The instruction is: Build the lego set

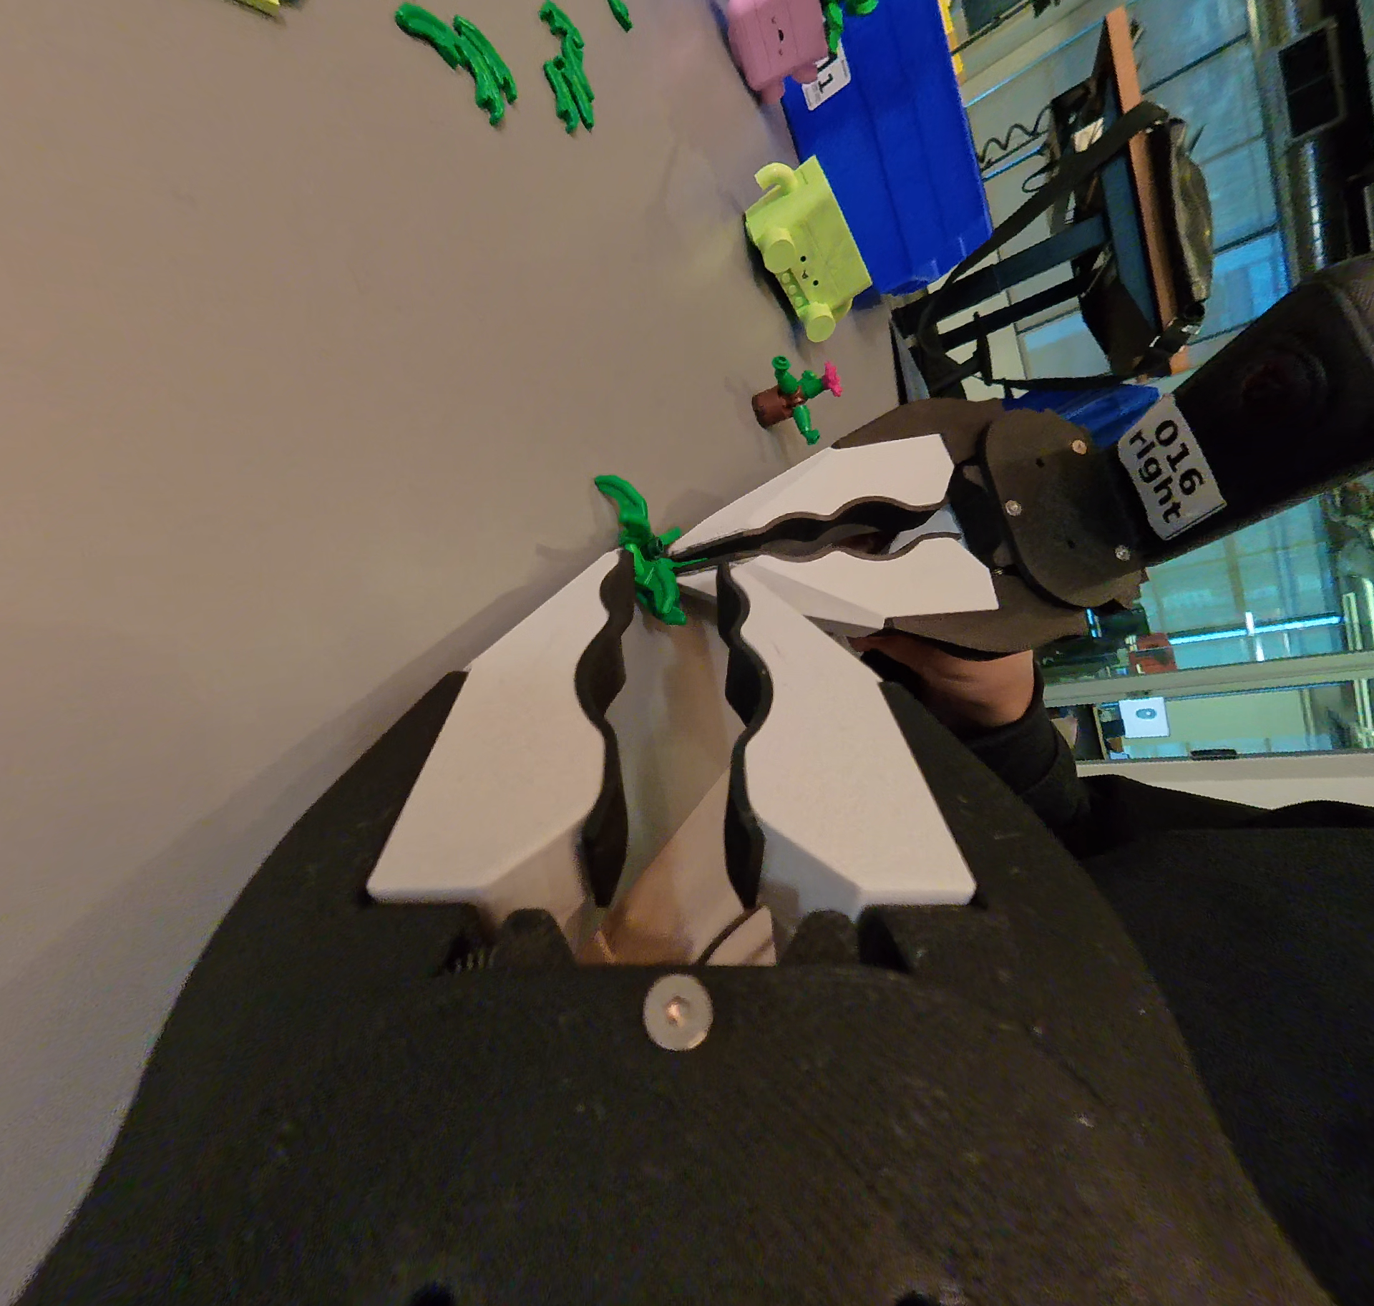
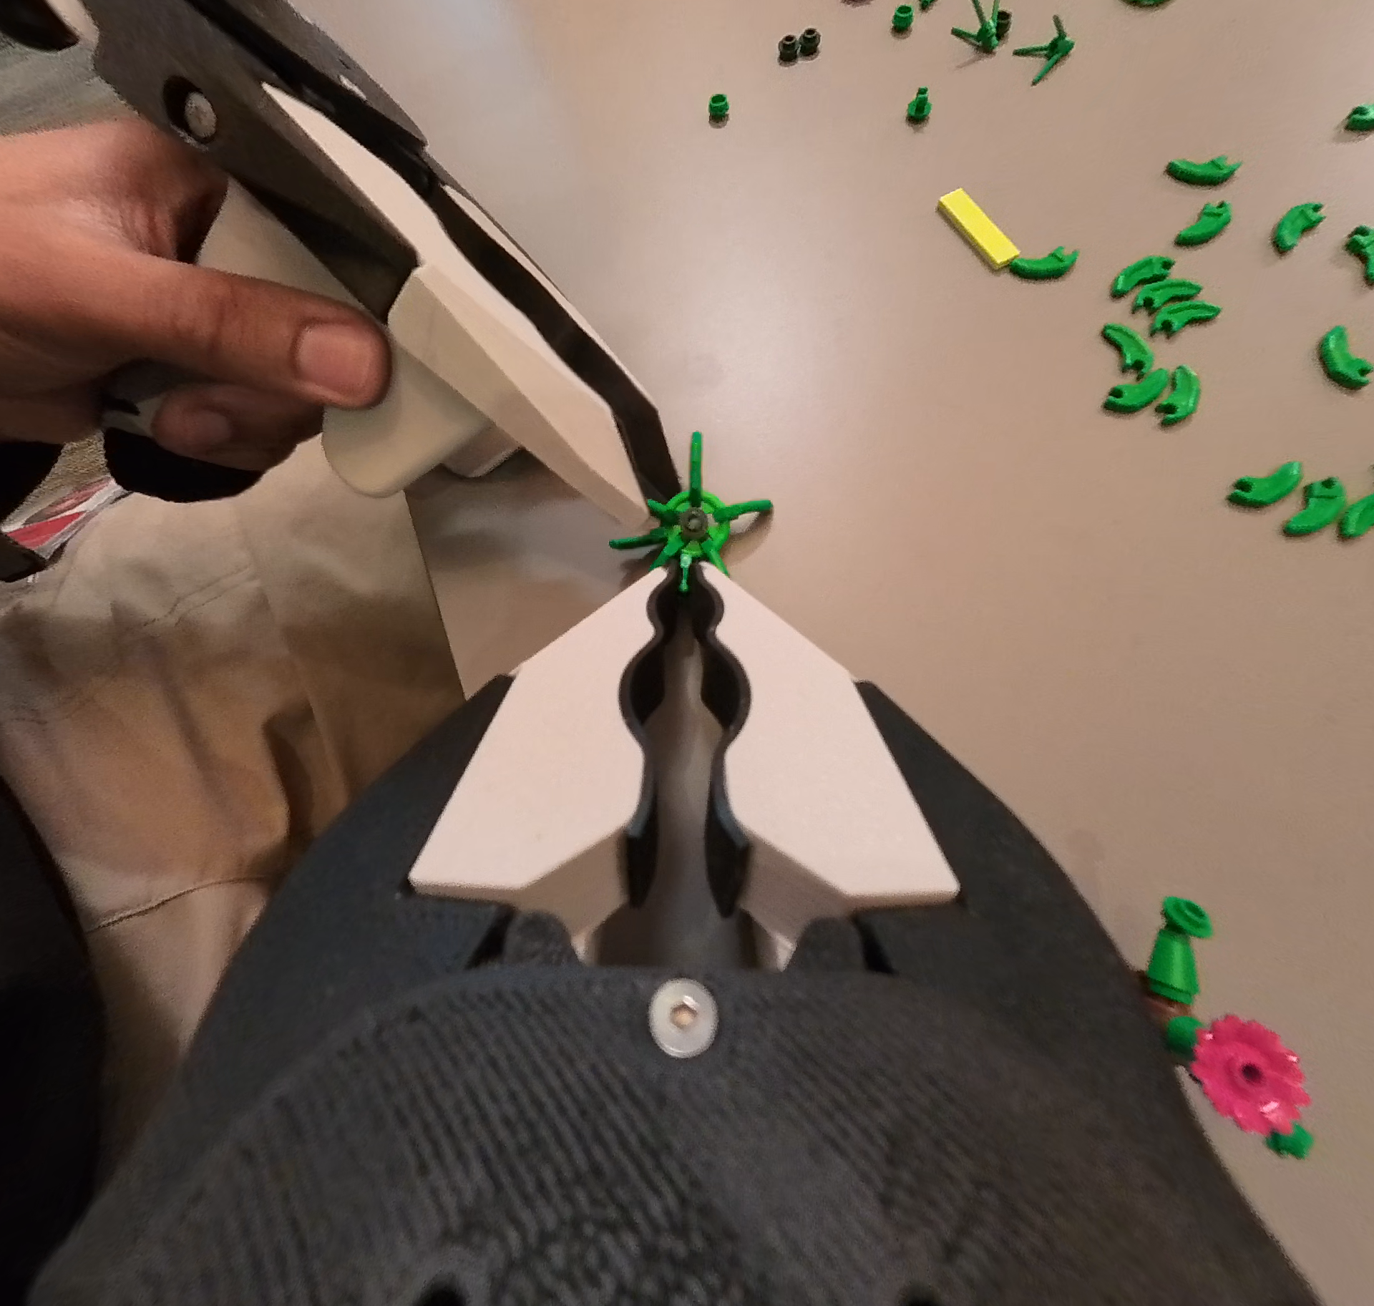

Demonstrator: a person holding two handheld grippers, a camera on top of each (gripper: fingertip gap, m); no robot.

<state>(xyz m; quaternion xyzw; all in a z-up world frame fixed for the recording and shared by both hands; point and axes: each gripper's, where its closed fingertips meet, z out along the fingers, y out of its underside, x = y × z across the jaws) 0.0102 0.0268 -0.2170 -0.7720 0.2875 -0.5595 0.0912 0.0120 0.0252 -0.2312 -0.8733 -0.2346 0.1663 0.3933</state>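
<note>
Nearest the cameras, above the bench (image 2: 855,393) near its front edge: green leafy stem assembly (image 2: 693,523), a ring with thin spikes radiating from a dark hub. Right gripper (image 2: 688,582), jaws drawn narrow, pinches the assembly's stem at the very fingertips. Left gripper (image 1: 673,575), jaws standing apart; the assembly sits at their tips, against the left-hand finger (image 1: 520,720), and whether it is gripped cannot be told. A hand (image 2: 171,304) holds the left gripper's body.

Mid bench, right wrist view only: yellow flat tile (image 2: 976,228), scattered curved green leaf pieces (image 2: 1160,304), and at the right edge a pink flower (image 2: 1253,1073) beside a green cone piece (image 2: 1175,954).

Far edge, left wrist view only: small brown pot with a green sprig and pink bloom (image 1: 795,397), lime green block figure (image 1: 810,252), pink block figure (image 1: 777,14), and a blue bin (image 1: 892,140) behind them.
</note>
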